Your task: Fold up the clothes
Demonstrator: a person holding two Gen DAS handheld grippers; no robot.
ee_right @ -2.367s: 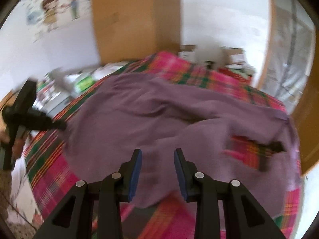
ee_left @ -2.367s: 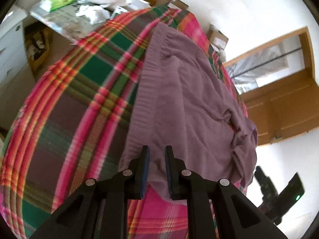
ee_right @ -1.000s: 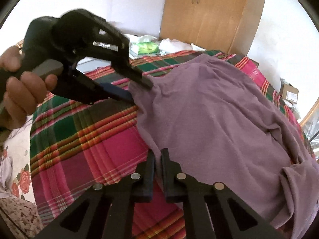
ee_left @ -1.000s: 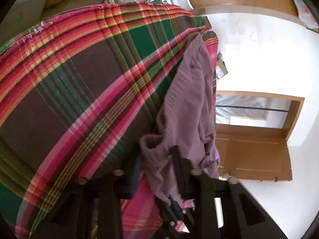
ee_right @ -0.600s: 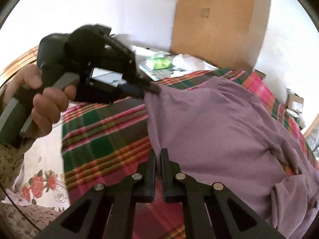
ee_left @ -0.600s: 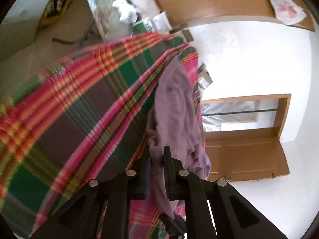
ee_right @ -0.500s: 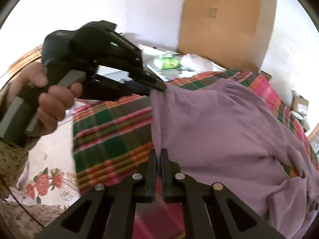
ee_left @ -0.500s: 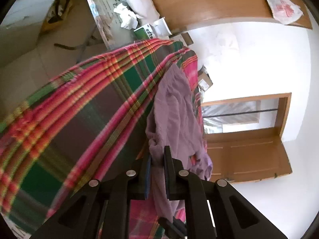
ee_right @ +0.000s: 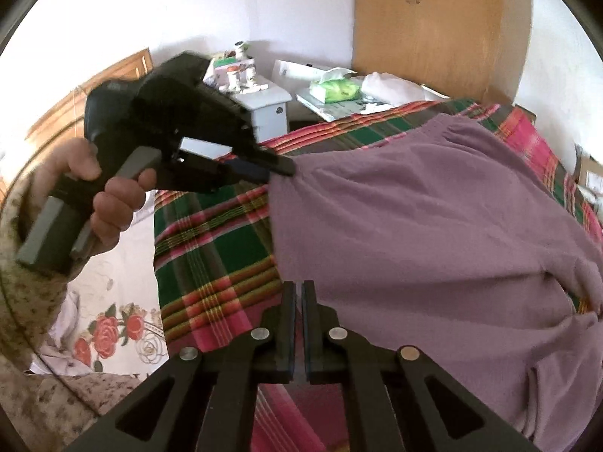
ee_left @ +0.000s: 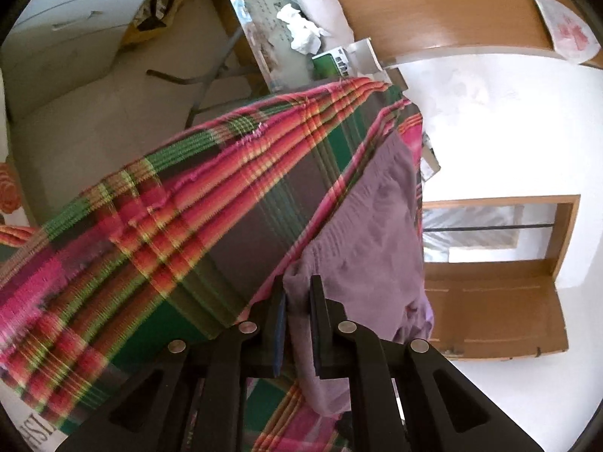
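We saw the left gripper (ee_left: pixel 297 293) pinching a bunched corner of the soft purple garment (ee_right: pixel 433 226), and the right gripper (ee_right: pixel 298 297) clamped on its thin near edge (fingers almost touching); ahead of both, the cloth lay spread over a woven plaid blanket (ee_right: pixel 211 248)
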